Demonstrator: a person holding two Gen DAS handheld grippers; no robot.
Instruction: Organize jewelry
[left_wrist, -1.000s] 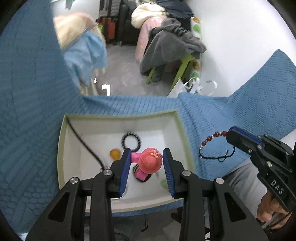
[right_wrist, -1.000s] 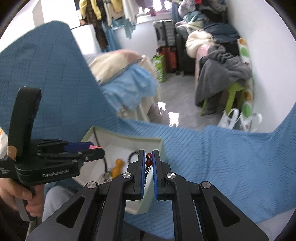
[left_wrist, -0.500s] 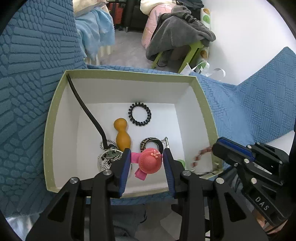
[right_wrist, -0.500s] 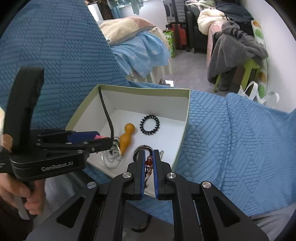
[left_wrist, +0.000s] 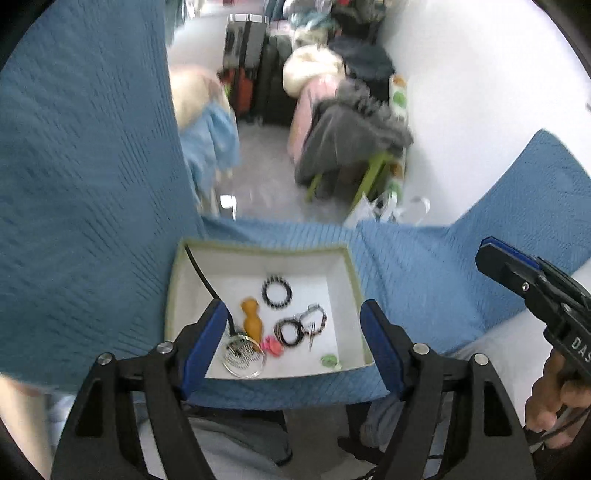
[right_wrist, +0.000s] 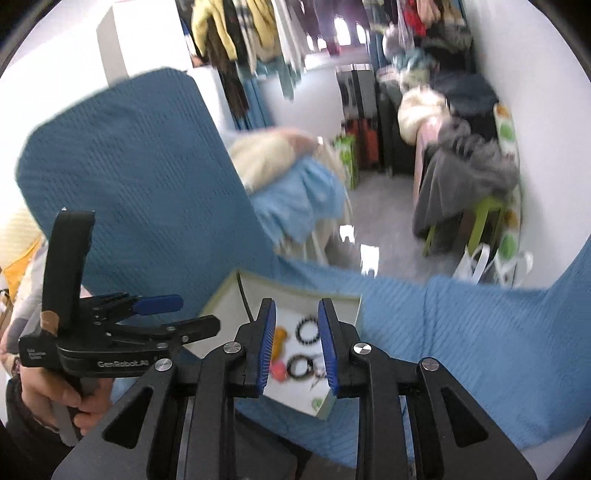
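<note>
Blue blanket (left_wrist: 424, 273) carries an open white box (left_wrist: 354, 280) lying straight ahead and below both tongs. Left tongs (left_wrist: 293, 347) spread wide, empty, right over the box, so the nearer; right tongs (right_wrist: 297, 345) parted, empty, set off to the box's right. Jewelry lies inside: black beaded ring (left_wrist: 277, 291), striped bangle (left_wrist: 290, 332), pink clip (left_wrist: 272, 346), amber piece (left_wrist: 252, 320). No loose piece shows on the blanket.

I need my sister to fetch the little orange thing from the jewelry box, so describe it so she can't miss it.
Find the shallow white box with a pale green rim on the blue textured blanket. Left of centre inside lies the small orange peanut-shaped wooden piece, between a thin black cord and a black beaded ring. It is the only solid, orange, unbeaded item.
</note>
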